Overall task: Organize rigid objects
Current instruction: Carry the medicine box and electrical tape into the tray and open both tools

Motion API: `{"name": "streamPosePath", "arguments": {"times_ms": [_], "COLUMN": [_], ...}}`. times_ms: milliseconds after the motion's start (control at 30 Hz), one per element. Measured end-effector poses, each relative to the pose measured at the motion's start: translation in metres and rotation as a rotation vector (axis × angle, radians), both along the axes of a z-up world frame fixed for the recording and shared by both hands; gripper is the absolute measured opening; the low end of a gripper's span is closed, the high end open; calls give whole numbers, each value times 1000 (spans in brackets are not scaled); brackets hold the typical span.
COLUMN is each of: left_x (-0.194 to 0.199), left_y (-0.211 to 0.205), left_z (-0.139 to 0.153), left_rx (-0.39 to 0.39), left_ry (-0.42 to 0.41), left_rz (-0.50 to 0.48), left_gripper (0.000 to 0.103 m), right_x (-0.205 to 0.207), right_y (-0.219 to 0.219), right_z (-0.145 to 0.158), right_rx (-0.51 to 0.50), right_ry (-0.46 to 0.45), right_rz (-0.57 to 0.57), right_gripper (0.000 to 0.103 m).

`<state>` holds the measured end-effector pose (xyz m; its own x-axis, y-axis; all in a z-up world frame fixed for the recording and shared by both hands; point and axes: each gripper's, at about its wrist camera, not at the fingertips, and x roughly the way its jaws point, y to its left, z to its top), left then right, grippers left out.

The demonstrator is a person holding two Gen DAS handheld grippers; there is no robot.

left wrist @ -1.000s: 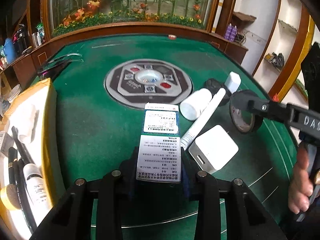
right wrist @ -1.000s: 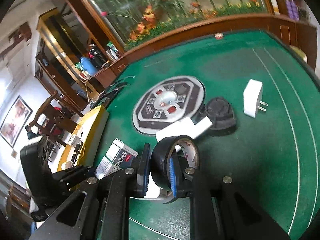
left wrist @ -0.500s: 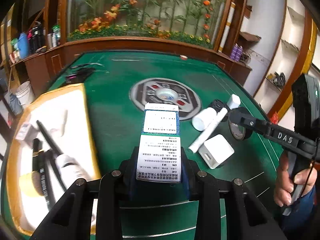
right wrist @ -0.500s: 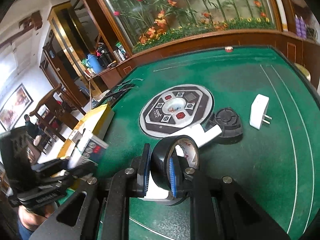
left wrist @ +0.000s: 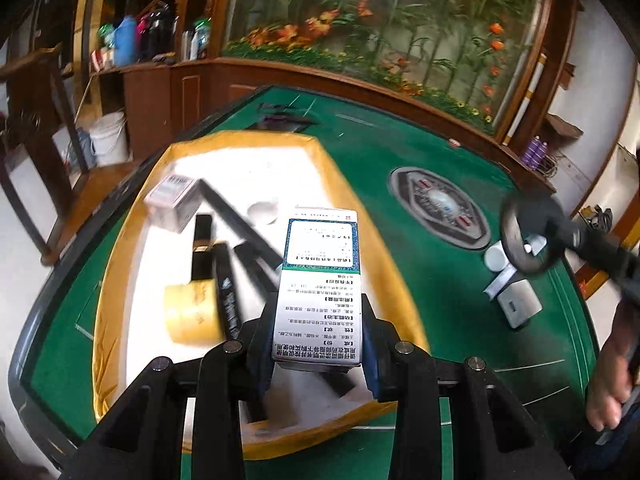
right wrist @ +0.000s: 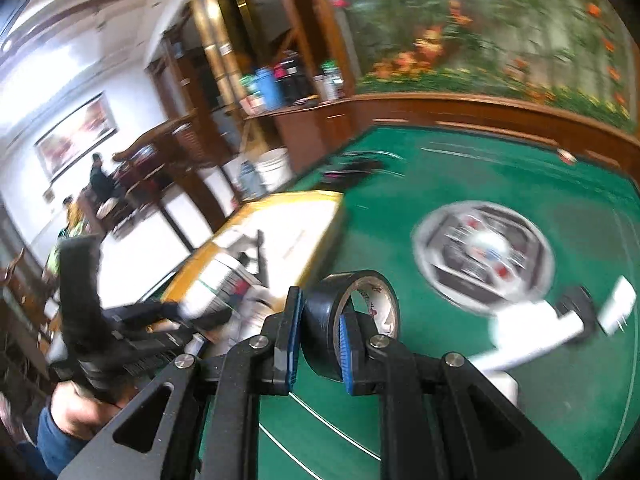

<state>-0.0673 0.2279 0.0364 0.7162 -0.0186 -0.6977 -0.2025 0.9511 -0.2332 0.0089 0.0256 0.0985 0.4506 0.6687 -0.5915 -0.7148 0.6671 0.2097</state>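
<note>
My left gripper (left wrist: 318,354) is shut on a white and green medicine box (left wrist: 320,280), held above the yellow-rimmed white tray (left wrist: 132,256). In the tray lie a yellow tape roll (left wrist: 192,312), black pens (left wrist: 240,228) and a small barcode box (left wrist: 172,200). My right gripper (right wrist: 316,344) is shut on the wall of a black tape roll (right wrist: 352,312), above the green table near the tray's (right wrist: 320,232) corner. The same black roll (left wrist: 524,240) shows at the right of the left wrist view, blurred.
On the green felt (left wrist: 420,280) to the right lie a white charger block (left wrist: 520,308), a white tube (left wrist: 500,280) and a white bottle (left wrist: 496,256). A round control panel (right wrist: 484,252) sits mid-table. A wooden rail (right wrist: 480,116) edges the table.
Both grippers have swung left with their loads. The medicine box now hangs over the tray instead of the felt. The black tape roll has come nearer the tray.
</note>
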Motion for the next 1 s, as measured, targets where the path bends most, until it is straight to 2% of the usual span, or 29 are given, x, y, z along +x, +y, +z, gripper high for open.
{"name": "streamPosePath", "arguments": {"times_ms": [133,400,567,800,933,1000], "left_x": [-2,-1,2,0,-1,-1], "left_y": [7,8,9,11,11,10], "left_z": [-8,-20,-25,-25,-24,-23], "left_rx": [10,18,3,-8,-7,-4], "left_ry": [12,42,48,51,53,55], "left_rz": [19,18,13,15,16,17], "left_gripper": [37,37,37,37,38,38], "right_x": [6,43,56,65,64,61], "right_y": [60,139,162,169,167,165], "right_z": [4,-33,-48,-66,-68,-63], "right_rx": [-34,-120,-157,-205,-207,-200], "right_ry": [15,166,208,238,235,223], "right_rz": [66,94,81,82,81,92], "right_gripper": [16,16,16,18,42,48]}}
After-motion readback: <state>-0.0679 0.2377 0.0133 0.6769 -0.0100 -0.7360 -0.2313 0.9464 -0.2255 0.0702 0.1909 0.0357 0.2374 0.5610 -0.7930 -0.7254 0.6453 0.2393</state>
